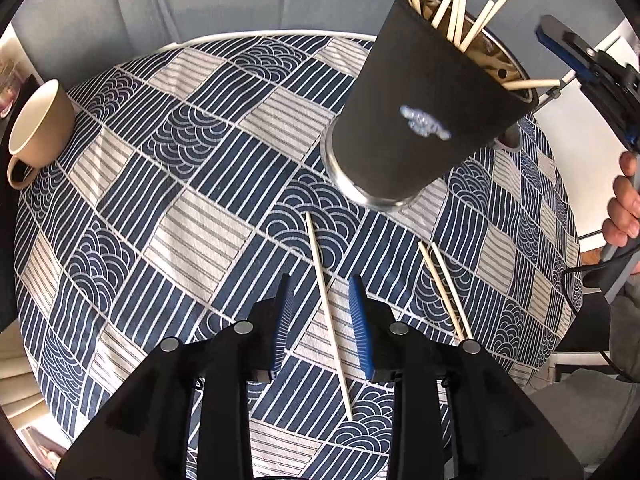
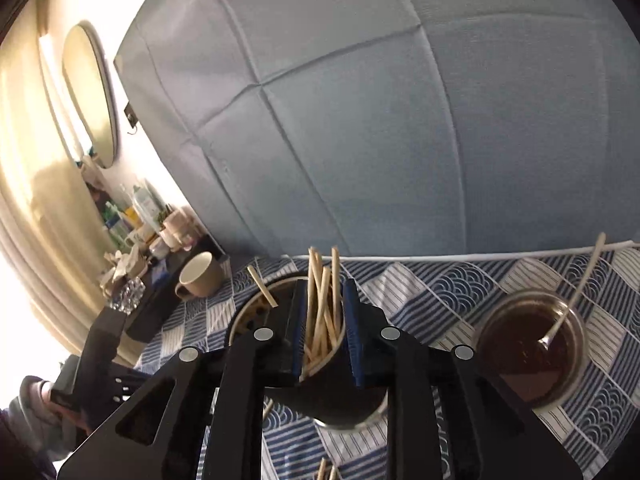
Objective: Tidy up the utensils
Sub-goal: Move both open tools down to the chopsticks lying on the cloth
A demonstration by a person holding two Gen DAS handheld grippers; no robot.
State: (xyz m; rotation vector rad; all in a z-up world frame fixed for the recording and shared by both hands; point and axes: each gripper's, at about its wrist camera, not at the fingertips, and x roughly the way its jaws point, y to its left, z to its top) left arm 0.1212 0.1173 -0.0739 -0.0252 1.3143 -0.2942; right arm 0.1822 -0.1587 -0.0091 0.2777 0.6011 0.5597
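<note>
A black cup [image 1: 424,108] with a steel base stands on the patterned tablecloth [image 1: 180,184] and holds several wooden chopsticks [image 1: 460,12]. One loose chopstick [image 1: 328,312] lies on the cloth between the fingers of my left gripper [image 1: 322,284], which is open just above it. Two more chopsticks [image 1: 446,292] lie to its right. My right gripper [image 2: 323,286] is open and empty above the cup's mouth [image 2: 280,320], with the chopsticks [image 2: 324,312] standing between its fingers. It also shows in the left wrist view [image 1: 588,64].
A beige mug [image 1: 38,128] stands at the table's far left edge. A glass jar of dark liquid with a spoon [image 2: 532,344] stands right of the cup. A grey-blue sofa [image 2: 360,120] is behind the table. A cluttered shelf [image 2: 132,240] is at the left.
</note>
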